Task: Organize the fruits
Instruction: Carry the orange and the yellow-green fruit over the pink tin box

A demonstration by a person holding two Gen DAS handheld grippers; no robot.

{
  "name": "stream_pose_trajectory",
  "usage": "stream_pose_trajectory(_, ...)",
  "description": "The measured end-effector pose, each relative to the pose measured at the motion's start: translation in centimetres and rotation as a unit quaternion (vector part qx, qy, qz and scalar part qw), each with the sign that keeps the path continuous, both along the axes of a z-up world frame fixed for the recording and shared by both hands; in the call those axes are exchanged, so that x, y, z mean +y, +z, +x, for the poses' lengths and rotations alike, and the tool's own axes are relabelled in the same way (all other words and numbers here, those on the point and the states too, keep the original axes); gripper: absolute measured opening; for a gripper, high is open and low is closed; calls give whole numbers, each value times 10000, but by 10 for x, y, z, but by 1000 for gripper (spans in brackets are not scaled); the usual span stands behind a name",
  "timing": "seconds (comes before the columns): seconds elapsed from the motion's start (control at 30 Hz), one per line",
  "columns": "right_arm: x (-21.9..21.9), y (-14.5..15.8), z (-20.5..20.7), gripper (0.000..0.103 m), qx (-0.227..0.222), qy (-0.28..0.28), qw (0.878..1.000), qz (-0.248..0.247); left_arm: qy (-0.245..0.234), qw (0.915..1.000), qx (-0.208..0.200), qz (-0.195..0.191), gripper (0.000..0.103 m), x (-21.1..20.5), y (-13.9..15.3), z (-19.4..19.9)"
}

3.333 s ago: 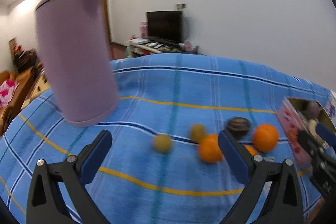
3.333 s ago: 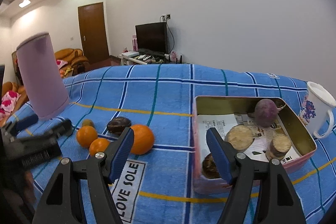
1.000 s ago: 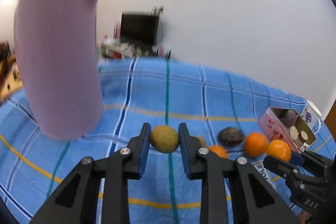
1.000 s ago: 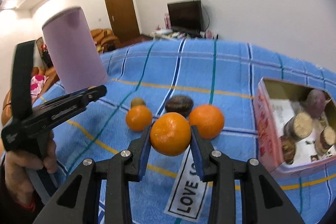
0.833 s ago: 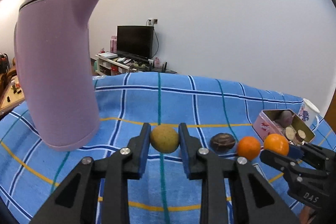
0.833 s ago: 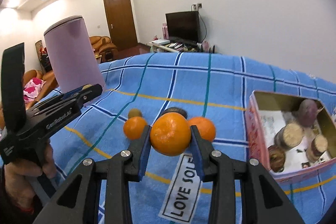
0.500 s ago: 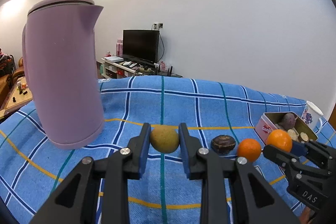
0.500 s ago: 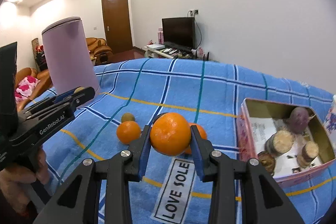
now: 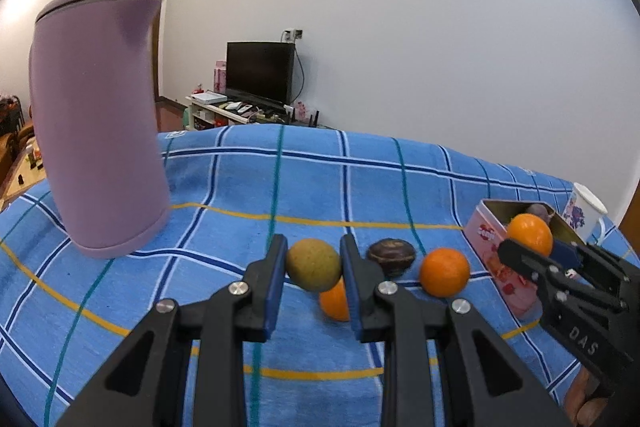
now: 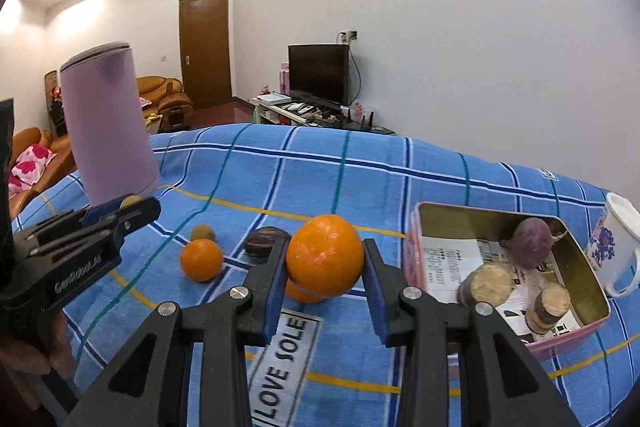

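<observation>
My left gripper (image 9: pixel 313 247) is shut on a yellow-green fruit (image 9: pixel 313 267), held just above the blue checked cloth (image 9: pixel 240 187). In the right wrist view, my right gripper (image 10: pixel 325 251) is shut on an orange (image 10: pixel 325 259), held left of the open pink tin (image 10: pixel 480 209). On the cloth lie two oranges (image 9: pixel 445 271) (image 9: pixel 335 303), a dark brown fruit (image 9: pixel 391 256) and a small green fruit (image 10: pixel 203 233). The tin holds a purple fruit (image 10: pixel 532 242) and round brown pieces. The left wrist view shows the right gripper (image 9: pixel 516 247) with its orange in front of the tin (image 9: pixel 490 247).
A tall purple kettle (image 9: pixel 98 123) stands at the left of the table. A white flowered mug (image 10: pixel 616 247) sits right of the tin. A "LOVE SOLE" label (image 10: pixel 280 367) lies on the cloth near me. A hand (image 10: pixel 36 351) holds the left gripper (image 10: pixel 120 213).
Both grippers stay shut on their fruits. The right one has carried its orange to the right, nearer the tin, and slightly up. The left one has drifted sideways; the kettle looks farther off.
</observation>
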State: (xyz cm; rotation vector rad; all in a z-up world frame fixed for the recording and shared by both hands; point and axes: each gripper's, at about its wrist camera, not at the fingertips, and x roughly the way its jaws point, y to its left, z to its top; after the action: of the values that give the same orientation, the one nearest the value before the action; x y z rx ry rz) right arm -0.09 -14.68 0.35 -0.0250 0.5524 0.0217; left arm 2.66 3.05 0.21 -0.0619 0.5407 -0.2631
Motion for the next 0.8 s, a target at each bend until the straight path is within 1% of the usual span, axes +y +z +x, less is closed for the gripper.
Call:
stream_pose_trajectory(0.2,-11,-2,-1,38,30,-86,9999,-62,-149,9998,33,91,28,-21,-1,-6)
stream_pose_trajectory(0.37,-22,-2,-5,38,-4,-156,9996,-214,-302,9993,-1,210,28,-40,0,-11)
stream_pose_trajectory(0.5,-38,-3,-8,38,-2,-287,9991,-297,-393,9991,11,175,28,-53,2,-13)
stream_pose_trajectory(0.8,-79,-2,-15,38,3,-630,9976,-289,-678,9976,-43,156,28,-93,9,-17)
